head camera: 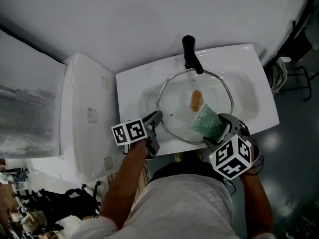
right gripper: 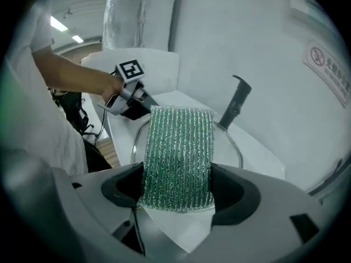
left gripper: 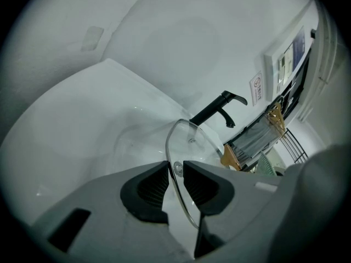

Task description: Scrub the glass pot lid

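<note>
The round glass pot lid with a brownish knob lies over the basin of the white sink. My left gripper is shut on the lid's near-left rim; in the left gripper view the rim runs between the two dark pads. My right gripper is shut on a green scrub pad, which rests over the lid's near-right part. In the right gripper view the pad fills the gap between the jaws and hides much of the lid.
A black faucet stands at the sink's far edge, above the lid. A white appliance sits against the sink's left side. A wire rack with cloths shows at the right of the left gripper view. A wall backs the sink.
</note>
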### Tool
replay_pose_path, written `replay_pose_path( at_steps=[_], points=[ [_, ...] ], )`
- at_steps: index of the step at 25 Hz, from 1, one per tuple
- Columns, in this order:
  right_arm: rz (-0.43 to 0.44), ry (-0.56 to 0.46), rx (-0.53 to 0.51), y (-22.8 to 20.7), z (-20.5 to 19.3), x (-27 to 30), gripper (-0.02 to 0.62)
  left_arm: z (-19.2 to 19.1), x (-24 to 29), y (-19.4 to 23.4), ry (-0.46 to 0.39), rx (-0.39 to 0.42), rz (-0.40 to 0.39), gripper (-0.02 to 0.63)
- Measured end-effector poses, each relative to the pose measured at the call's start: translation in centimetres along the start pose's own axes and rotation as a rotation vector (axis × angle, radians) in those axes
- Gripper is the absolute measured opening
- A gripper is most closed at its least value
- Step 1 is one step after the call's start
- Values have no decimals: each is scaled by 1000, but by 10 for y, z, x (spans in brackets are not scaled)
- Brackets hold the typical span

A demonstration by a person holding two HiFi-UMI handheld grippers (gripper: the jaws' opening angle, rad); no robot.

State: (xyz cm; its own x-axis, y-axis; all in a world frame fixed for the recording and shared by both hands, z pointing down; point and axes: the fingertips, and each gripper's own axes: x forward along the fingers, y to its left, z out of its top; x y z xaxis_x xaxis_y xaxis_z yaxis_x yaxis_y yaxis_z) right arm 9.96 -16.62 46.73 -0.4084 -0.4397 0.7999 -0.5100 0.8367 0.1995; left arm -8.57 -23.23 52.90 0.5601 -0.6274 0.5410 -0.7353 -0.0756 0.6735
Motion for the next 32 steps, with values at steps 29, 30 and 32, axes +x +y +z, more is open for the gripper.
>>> replay_pose_path(
  at_steps=[29, 30, 32],
  points=[
    [148, 116, -256, 19, -54, 13, 348, 0, -1, 1, -15, -2, 21, 94],
    [141, 119, -246, 15, -58, 10, 348, 0, -1, 1, -14, -1, 22, 94],
    [129, 126, -227, 7, -66, 7, 348, 0, -1, 1, -13, 2, 24, 94]
  ],
)
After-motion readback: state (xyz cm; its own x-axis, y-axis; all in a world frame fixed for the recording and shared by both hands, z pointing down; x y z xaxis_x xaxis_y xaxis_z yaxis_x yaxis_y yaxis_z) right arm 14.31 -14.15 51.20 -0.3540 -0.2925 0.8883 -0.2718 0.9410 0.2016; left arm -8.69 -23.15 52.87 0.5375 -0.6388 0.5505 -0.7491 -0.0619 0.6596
